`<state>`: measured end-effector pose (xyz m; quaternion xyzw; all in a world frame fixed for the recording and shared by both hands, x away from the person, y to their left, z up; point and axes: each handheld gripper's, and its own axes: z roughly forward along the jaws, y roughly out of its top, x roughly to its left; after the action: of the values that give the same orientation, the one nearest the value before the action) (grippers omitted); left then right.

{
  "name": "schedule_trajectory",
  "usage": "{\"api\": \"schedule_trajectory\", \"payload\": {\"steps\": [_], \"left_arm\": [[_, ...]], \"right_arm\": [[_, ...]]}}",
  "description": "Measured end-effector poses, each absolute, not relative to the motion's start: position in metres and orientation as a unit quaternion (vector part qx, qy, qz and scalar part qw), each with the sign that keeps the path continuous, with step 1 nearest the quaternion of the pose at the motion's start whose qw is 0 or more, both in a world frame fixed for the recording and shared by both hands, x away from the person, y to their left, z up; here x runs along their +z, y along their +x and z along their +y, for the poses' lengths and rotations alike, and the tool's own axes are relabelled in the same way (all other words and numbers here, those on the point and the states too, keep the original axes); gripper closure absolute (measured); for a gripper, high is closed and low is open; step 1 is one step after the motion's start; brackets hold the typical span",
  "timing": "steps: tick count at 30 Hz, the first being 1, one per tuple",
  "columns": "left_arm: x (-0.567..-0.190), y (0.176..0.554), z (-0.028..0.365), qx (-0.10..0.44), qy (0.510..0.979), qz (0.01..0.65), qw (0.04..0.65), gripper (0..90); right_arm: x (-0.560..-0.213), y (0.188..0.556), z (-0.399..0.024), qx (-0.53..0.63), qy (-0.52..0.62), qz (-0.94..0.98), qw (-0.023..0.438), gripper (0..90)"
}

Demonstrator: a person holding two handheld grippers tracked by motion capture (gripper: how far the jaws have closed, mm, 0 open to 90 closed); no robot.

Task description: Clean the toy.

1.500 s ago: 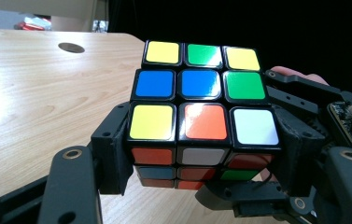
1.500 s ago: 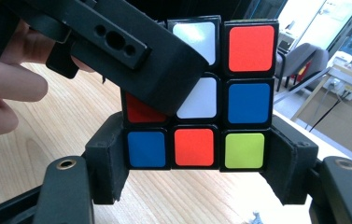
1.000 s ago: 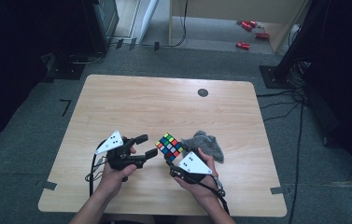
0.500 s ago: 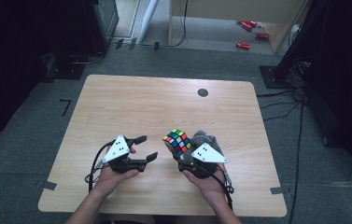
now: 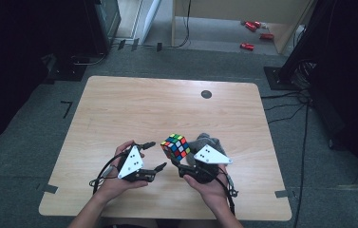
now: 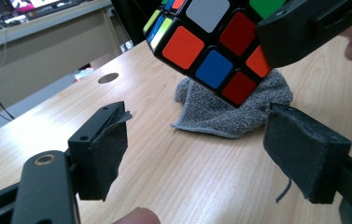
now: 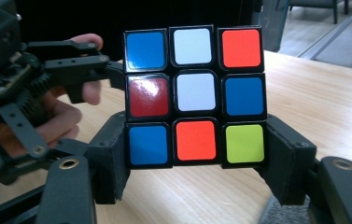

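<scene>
A scrambled colour cube (image 5: pixel 175 146) (image 7: pixel 194 95) is held off the table, my right gripper (image 5: pixel 177 156) (image 7: pixel 197 158) shut on its bottom row from both sides. A white centre face looks at the right gripper view. My left gripper (image 5: pixel 159 155) (image 6: pixel 201 154) is just left of the cube and open, with nothing between its padded jaws, which have just been opening. In the left gripper view the cube (image 6: pixel 211 46) hangs above and beyond those jaws. A crumpled grey cloth (image 5: pixel 208 141) (image 6: pixel 239 107) lies on the wooden table (image 5: pixel 134 109) behind the cube.
A small black round mark (image 5: pixel 206 94) sits near the table's far edge. Both forearms come in over the front edge. Cables trail from each gripper. Dark stands and red items (image 5: pixel 248 46) are on the floor beyond the table.
The right gripper has turned with the cube, its grey plate swinging to the right, and the cube sits slightly higher. The left gripper's jaws stand wider apart than before.
</scene>
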<state>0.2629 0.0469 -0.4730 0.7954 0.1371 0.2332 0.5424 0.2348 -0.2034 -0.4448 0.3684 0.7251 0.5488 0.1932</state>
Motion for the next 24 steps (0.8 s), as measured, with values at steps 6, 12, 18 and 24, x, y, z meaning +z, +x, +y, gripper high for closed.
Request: {"api": "schedule_trajectory", "payload": {"steps": [6,12,18,24], "left_arm": [[-0.475,0.26,0.043,0.254,0.799,0.123,0.53,21.0],[-0.477,0.257,0.04,0.268,0.8,0.108,0.526,20.0],[-0.477,0.256,0.039,0.278,0.799,0.098,0.525,19.9],[-0.478,0.252,0.036,0.289,0.792,0.08,0.531,20.2]], "right_arm": [[-0.446,0.233,-0.197,0.548,0.365,0.732,0.175,34.6],[-0.447,0.232,-0.193,0.548,0.368,0.735,0.154,34.5],[-0.449,0.232,-0.19,0.546,0.373,0.739,0.13,34.5],[-0.451,0.233,-0.188,0.542,0.381,0.741,0.11,34.5]]}}
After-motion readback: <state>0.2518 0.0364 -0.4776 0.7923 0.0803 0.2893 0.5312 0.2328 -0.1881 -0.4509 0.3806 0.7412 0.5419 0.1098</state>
